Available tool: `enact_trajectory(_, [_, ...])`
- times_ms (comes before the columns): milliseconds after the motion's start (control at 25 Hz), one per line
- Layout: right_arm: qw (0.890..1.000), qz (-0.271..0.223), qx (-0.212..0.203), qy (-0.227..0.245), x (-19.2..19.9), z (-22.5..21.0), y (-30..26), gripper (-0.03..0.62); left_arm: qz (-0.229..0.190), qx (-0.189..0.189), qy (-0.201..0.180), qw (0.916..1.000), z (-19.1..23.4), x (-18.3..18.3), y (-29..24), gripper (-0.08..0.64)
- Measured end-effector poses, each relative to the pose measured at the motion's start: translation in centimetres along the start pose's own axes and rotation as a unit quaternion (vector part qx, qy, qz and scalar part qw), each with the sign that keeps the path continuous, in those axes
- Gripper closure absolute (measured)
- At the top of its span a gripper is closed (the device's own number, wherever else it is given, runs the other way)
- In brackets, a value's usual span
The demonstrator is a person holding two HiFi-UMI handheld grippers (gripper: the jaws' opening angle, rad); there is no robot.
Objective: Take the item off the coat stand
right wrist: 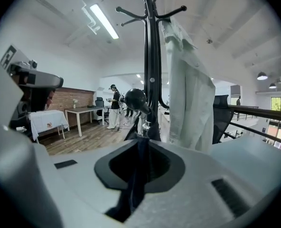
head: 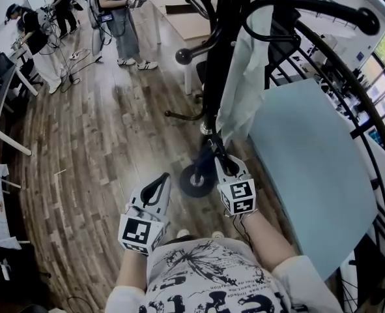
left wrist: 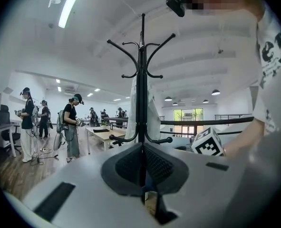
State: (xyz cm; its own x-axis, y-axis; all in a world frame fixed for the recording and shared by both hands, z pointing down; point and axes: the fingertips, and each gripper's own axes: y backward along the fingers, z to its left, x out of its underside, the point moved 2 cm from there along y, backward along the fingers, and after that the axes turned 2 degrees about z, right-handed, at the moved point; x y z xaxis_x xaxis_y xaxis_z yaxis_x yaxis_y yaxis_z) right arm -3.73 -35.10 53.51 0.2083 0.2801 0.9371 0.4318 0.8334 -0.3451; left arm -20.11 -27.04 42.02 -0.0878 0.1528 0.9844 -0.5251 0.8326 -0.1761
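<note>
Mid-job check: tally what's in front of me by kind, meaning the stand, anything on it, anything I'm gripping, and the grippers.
Coat stand: 1
Pale garment hanging on it: 1
Dark strap: 1
Grippers: 2, left gripper shut, empty; right gripper apparently shut on the strap
Total: 5

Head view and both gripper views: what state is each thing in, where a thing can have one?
coat stand: upright on the wooden floor.
pale garment: hanging on the stand from an upper hook.
left gripper: shut, nothing between its jaws.
right gripper: shut on a dark strip, apparently fabric, close to the stand's pole.
</note>
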Motion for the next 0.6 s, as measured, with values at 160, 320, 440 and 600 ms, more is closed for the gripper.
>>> enact_trajectory(160, [1.000,0.006,0.008,0.014,0.0,0.0,0.5,0.595,0.002,-0.005,0.003,1.0000,0.2,-0.2,0.1,0.555])
enact_trajectory(320, [0.999,0.003,0.014,0.033,-0.9,0.5,2.1,0.595,-0.005,0.003,0.004,1.0000,-0.1,0.2,0.1,0.555])
enact_trajectory(440, [0.999,-0.012,0.021,0.048,-2.4,0.8,3.9,0.595,0.002,0.002,0.000,1.0000,-0.7,0.1,0.1,0.555])
enact_trajectory(600, [0.999,-0.010,0.024,0.032,-2.9,0.3,6.3,0.595,0.001,0.014,0.001,0.9999,-1.8,0.5,0.1,0.555])
